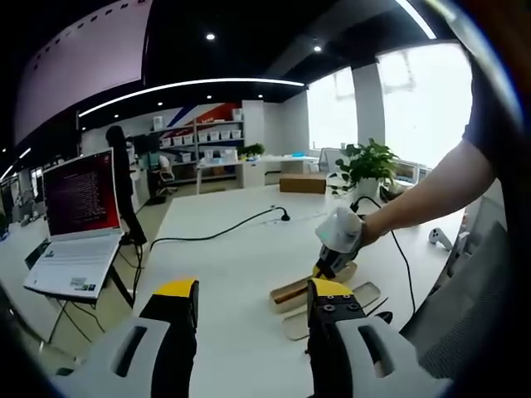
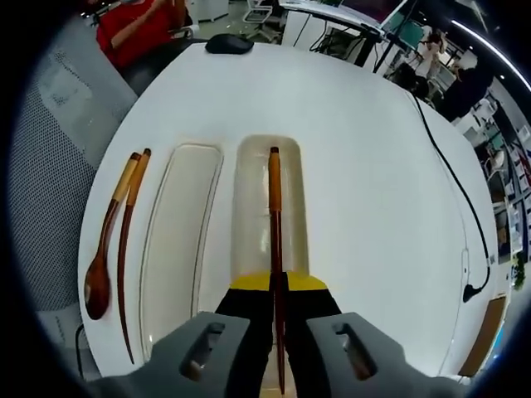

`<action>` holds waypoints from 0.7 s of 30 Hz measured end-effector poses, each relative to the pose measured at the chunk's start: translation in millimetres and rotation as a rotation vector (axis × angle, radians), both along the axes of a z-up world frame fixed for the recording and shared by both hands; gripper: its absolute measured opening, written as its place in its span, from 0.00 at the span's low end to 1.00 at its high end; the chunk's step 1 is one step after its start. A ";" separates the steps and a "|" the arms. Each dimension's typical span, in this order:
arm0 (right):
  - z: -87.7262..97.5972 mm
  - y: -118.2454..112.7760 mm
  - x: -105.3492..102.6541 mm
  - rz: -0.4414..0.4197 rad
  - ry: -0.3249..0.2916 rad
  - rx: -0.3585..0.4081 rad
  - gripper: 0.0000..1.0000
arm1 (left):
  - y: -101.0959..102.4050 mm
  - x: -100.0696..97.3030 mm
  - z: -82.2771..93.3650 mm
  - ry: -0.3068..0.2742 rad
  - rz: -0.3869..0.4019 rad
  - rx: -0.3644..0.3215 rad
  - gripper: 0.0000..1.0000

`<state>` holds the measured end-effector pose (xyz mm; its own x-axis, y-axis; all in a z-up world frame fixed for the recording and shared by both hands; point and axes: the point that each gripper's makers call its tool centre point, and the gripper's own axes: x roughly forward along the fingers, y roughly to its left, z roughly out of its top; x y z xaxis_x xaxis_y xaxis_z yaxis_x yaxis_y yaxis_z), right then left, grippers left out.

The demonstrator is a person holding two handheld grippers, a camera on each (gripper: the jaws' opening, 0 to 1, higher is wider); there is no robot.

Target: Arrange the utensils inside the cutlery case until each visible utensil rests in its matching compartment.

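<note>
In the left gripper view we see our left claw (image 1: 251, 303) held above the white surface (image 1: 241, 274), its yellow-tipped jaws apart with nothing between them. Beyond it, the right claw (image 1: 330, 267) reaches down to the cutlery case (image 1: 365, 294) near the surface's edge. A laptop (image 1: 75, 228) shows red text too small to read. A black cable (image 1: 220, 230), a potted plant (image 1: 365, 166) and shelves (image 1: 203, 149) stand further off.

In the right gripper view the right claw (image 2: 275, 286) is clamped on a brown chopstick (image 2: 274, 215) lying along the tray (image 2: 270, 207) of the case. The lid (image 2: 178, 240) lies just beside it, and a wooden spoon (image 2: 104, 249) and second chopstick (image 2: 129, 240) rest on the surface. A mouse (image 2: 229, 43) lies far off.
</note>
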<state>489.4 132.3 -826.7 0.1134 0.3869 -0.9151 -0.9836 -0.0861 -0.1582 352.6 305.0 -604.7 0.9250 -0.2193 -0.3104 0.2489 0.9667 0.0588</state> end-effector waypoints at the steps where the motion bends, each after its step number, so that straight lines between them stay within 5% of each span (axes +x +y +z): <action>1: -0.2 0.0 -0.1 -0.004 0.002 0.000 0.00 | 0.0 0.0 0.0 0.000 0.000 0.000 0.54; 14: -0.3 -0.5 5.0 -0.026 -0.025 -0.002 0.04 | 0.5 0.5 -0.3 0.003 0.000 0.001 0.54; 21: 16.7 3.1 4.6 -0.068 -0.050 0.049 0.11 | 0.8 0.9 -0.1 0.000 0.000 0.001 0.54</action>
<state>494.0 135.4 -810.0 0.1857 0.4212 -0.8878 -0.9777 -0.0106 -0.2096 353.5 305.8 -604.8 0.9249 -0.2189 -0.3110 0.2488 0.9667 0.0593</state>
